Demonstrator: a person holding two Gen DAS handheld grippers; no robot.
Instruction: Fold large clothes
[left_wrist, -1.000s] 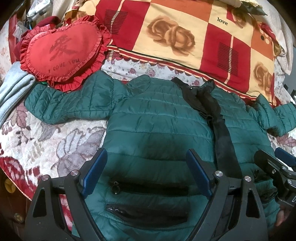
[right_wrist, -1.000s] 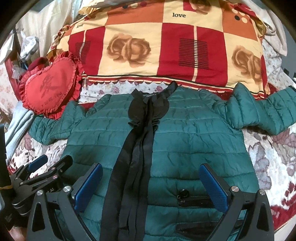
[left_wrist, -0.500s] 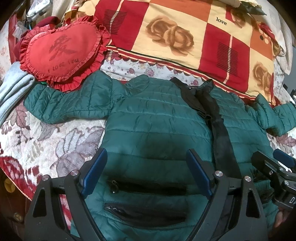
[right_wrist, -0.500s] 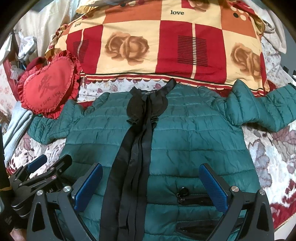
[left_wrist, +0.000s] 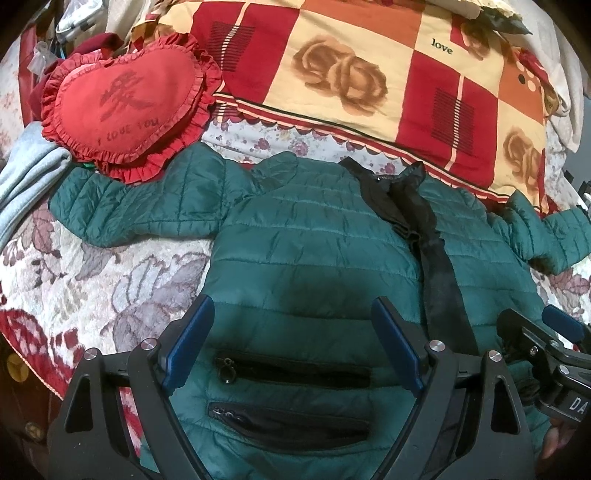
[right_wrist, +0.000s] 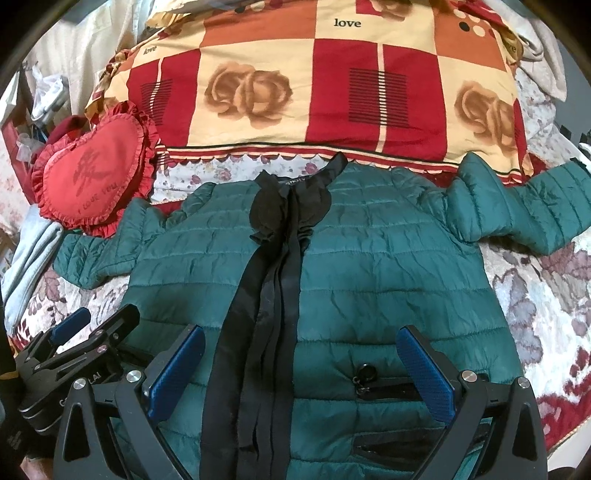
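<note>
Red frills edge the heart-shaped cushion (left_wrist: 122, 107) at far left, touching the near sleeve of the green quilted jacket (left_wrist: 314, 258), which lies front-up, sleeves spread, on the floral bedspread (left_wrist: 92, 280). A black placket (right_wrist: 266, 295) runs down its middle. The left hand-held gripper (left_wrist: 291, 343) hovers wide open over the pocket zips, holding nothing; the right hand-held gripper (right_wrist: 301, 369), equally spread and empty, straddles the hem. A checked rose quilt (right_wrist: 332, 92) lies beyond.
</note>
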